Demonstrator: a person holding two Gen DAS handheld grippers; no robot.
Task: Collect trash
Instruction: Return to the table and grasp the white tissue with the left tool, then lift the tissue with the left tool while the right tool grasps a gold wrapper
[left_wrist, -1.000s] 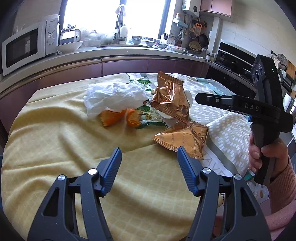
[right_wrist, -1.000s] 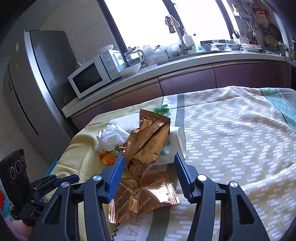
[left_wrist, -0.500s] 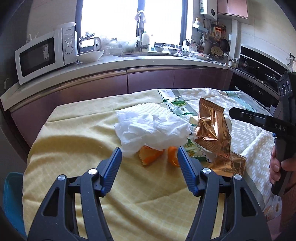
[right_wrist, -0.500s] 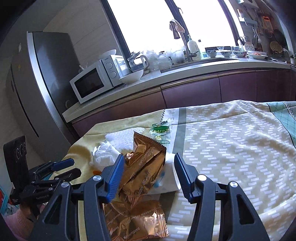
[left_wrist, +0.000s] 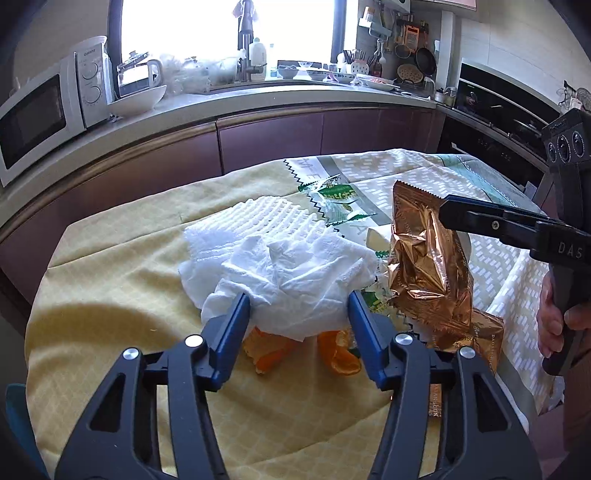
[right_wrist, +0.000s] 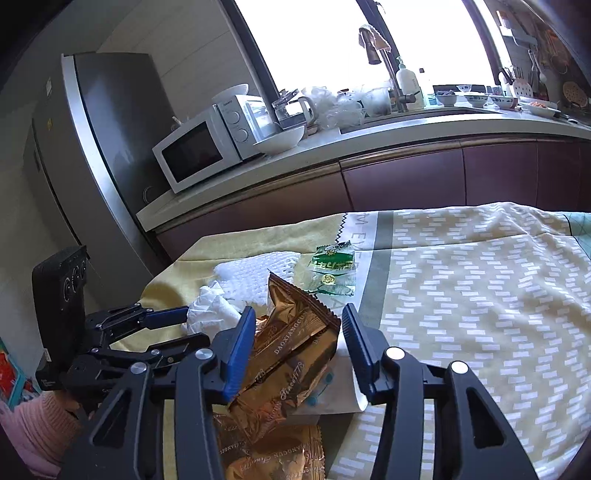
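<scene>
A crumpled white tissue (left_wrist: 291, 273) lies on the yellow tablecloth (left_wrist: 110, 295), over orange peels (left_wrist: 338, 354). My left gripper (left_wrist: 299, 310) is open, its blue fingers on either side of the tissue's near edge. A copper snack wrapper (left_wrist: 424, 266) stands tilted beside it, with a second copper wrapper (left_wrist: 476, 332) flat below. My right gripper (right_wrist: 297, 332) is open around the tilted copper wrapper (right_wrist: 291, 354); it also shows in the left wrist view (left_wrist: 491, 221). A green wrapper (right_wrist: 332, 269) and white foam net (right_wrist: 255, 273) lie further back.
A white paper cup (right_wrist: 340, 395) lies on its side under the copper wrapper. A kitchen counter with a microwave (right_wrist: 199, 151), bowl and sink runs behind the table. A fridge (right_wrist: 92, 147) stands at left. The patterned cloth (right_wrist: 480, 295) spreads to the right.
My left gripper has moved forward to the tissue, which now sits between its fingers. My right gripper has moved closer around the tilted copper wrapper. Both stay open.
</scene>
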